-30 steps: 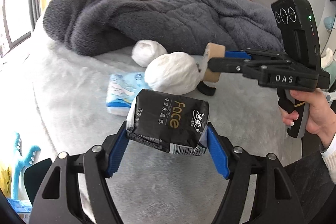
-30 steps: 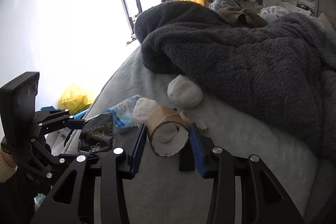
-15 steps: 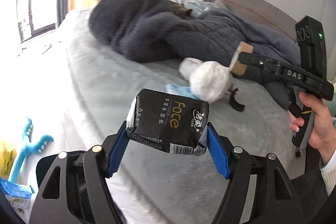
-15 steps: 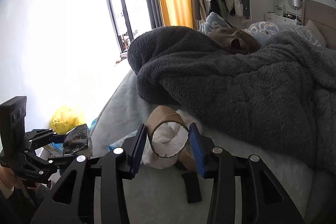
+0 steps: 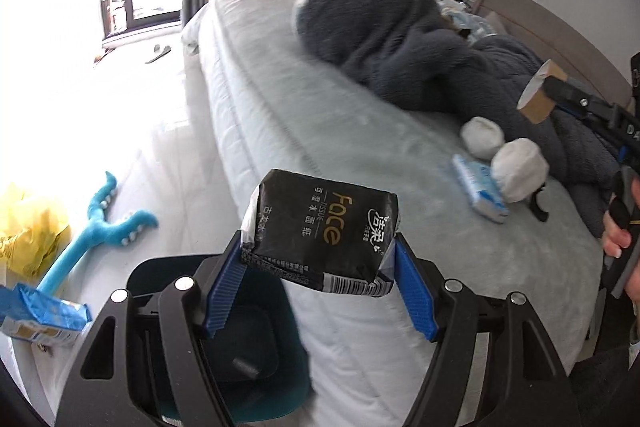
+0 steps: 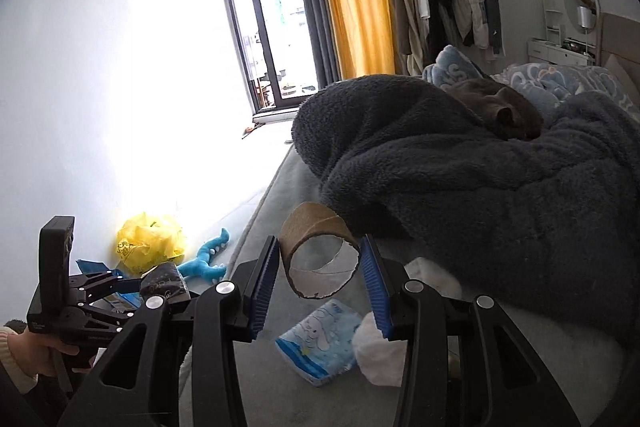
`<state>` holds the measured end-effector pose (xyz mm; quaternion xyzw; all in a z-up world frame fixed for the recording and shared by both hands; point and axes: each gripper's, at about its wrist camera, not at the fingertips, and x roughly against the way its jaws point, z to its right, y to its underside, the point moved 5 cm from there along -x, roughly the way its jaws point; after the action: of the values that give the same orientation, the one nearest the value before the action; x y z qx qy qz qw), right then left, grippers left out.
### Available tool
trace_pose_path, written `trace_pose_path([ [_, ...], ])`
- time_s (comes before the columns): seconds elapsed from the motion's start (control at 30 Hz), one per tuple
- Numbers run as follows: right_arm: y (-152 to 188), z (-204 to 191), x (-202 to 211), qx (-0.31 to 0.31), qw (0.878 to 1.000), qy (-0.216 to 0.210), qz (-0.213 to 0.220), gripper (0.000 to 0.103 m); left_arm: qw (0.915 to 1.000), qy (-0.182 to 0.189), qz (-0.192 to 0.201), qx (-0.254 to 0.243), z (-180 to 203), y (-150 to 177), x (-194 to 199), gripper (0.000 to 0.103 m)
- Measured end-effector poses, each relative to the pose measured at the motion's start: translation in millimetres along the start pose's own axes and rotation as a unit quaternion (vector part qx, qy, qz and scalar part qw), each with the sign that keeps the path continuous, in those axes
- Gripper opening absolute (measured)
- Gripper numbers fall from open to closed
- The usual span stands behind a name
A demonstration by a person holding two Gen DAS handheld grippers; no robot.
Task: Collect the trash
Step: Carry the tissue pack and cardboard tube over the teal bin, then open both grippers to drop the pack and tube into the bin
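Bed [image 5: 320, 131] partly cleared: left gripper [image 5: 318, 277] clamps black tissue pack [image 5: 320, 227] over bin [image 5: 248, 347], right gripper [image 6: 320, 281] grips cardboard tube [image 6: 316, 255]; tissue balls [image 5: 516, 171] and blue packet [image 6: 320, 341] remain beside the grey blanket [image 6: 480, 183].

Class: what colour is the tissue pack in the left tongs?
Black with gold lettering, tissue pack; clearest in the left wrist view.

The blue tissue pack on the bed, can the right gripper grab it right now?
Probably not yet: the right gripper is shut on the cardboard tube. The blue pack lies uncovered beside a white wad.
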<state>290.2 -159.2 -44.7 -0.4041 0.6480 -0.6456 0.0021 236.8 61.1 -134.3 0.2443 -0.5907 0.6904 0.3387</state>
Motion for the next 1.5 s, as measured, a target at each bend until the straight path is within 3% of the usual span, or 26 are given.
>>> trace_pose_path([
  [0.3,0,-51,-39,0.007,0.999,-0.033,-0.027,0.043,0.9960,-0.058,-0.049,0.047,-66,25,-8,0.073],
  [0.57,5,-103,-70,0.014,0.996,-0.068,-0.052,0.043,0.9893,-0.077,-0.088,0.087,-113,51,-13,0.073],
  [0.83,20,-152,-99,0.037,0.991,-0.091,-0.086,0.043,0.9820,-0.073,-0.131,0.115,-142,77,-24,0.073],
  [1.07,42,-192,-126,0.047,0.984,-0.111,-0.132,0.043,0.9708,-0.052,-0.185,0.144,-159,103,-34,0.074],
  [1.2,54,-203,-145,0.041,0.979,-0.119,-0.161,0.043,0.9644,-0.042,-0.206,0.161,-170,115,-34,0.081],
  [1.5,86,-220,-185,0.021,0.969,-0.117,-0.219,0.043,0.9667,-0.029,-0.180,0.179,-188,111,-9,0.085],
])
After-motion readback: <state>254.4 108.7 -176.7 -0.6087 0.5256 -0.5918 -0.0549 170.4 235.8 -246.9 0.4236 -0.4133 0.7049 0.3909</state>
